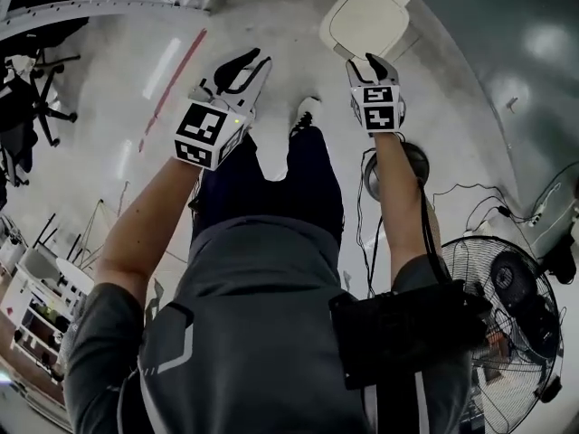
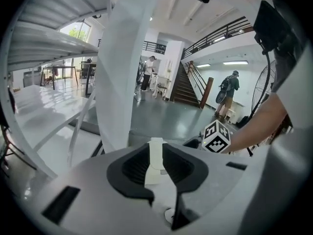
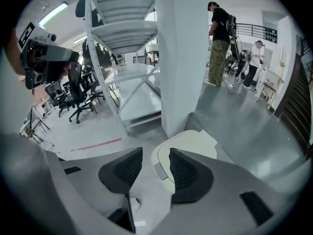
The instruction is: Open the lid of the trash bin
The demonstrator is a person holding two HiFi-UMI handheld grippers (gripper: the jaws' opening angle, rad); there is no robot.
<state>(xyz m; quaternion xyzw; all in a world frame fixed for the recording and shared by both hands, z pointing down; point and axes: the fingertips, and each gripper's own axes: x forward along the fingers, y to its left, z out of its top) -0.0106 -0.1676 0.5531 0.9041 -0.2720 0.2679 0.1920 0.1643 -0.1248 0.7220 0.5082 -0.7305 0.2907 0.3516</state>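
The trash bin [image 1: 366, 21] stands on the floor ahead, its cream lid down; in the right gripper view the lid [image 3: 193, 143] lies just beyond the jaws, a small grey tab [image 3: 160, 171] at its near edge. My right gripper [image 1: 373, 66] hangs over that near edge, open, with nothing between its fingers [image 3: 155, 153]. My left gripper [image 1: 240, 70] is held off to the left of the bin. In its own view a pale cream strip [image 2: 155, 160] fills the narrow gap between the jaws [image 2: 156, 146] and sticks out past the tips.
A white pillar [image 3: 181, 58] rises right behind the bin, with a metal shelving rack [image 3: 122, 33] to its left. A floor fan [image 1: 507, 315] and cables [image 1: 470, 193] lie at my right. Office chairs [image 3: 78, 97] stand far left. People [image 3: 217, 43] stand in the background.
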